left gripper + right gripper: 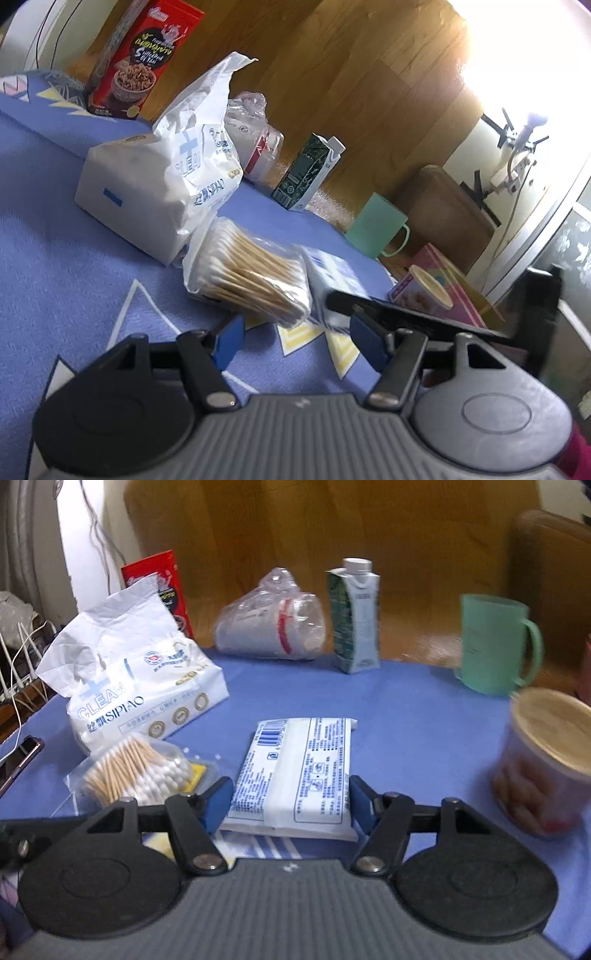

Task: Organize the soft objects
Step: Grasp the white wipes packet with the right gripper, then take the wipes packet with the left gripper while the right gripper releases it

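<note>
Between the right gripper's [290, 805] parted fingers a flat white tissue pack [295, 771] is lying on the blue surface [406, 716], seemingly ungripped; the left gripper's [299, 341] fingers are standing apart, empty, near the cotton swabs [251, 280].

Matt blue cloth [406, 709] under a glossy plastic-wrapped tissue pack [295, 771]; wood-stemmed cotton swabs [136, 771].

"CLEAN" and "SIPIAO" read clearly in blue across the white tissue pack [140, 686]; other print too blurred.
</note>
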Demonstrator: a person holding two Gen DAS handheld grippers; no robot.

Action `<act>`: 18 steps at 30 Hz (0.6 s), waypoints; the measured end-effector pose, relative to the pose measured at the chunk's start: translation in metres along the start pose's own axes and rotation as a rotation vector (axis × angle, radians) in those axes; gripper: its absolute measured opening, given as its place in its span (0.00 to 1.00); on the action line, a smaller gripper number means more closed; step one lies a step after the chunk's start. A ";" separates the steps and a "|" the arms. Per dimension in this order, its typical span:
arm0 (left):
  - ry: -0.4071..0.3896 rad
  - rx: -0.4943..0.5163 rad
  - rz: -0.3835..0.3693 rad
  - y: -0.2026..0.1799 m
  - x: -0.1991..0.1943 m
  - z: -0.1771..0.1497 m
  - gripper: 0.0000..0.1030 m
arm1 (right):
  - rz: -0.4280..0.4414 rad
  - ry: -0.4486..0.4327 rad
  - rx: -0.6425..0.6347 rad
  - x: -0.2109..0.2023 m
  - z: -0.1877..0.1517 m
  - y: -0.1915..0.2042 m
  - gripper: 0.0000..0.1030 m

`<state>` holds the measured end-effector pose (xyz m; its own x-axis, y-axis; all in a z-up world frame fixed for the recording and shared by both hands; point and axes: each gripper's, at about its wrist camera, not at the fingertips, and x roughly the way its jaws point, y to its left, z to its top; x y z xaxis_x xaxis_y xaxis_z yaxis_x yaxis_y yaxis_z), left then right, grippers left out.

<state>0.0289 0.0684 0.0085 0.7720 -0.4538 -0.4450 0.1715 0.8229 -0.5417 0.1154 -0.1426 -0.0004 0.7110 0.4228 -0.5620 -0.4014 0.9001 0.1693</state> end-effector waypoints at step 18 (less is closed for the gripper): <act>0.324 0.167 -0.199 -0.102 0.052 -0.035 0.64 | -0.056 -0.051 -0.005 -0.137 -0.102 -0.023 0.78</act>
<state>0.0301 -0.0512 0.0152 0.4855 -0.6720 -0.5592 0.4156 0.7401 -0.5286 -0.0317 -0.2321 -0.0102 0.7610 0.3764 -0.5284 -0.3629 0.9221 0.1341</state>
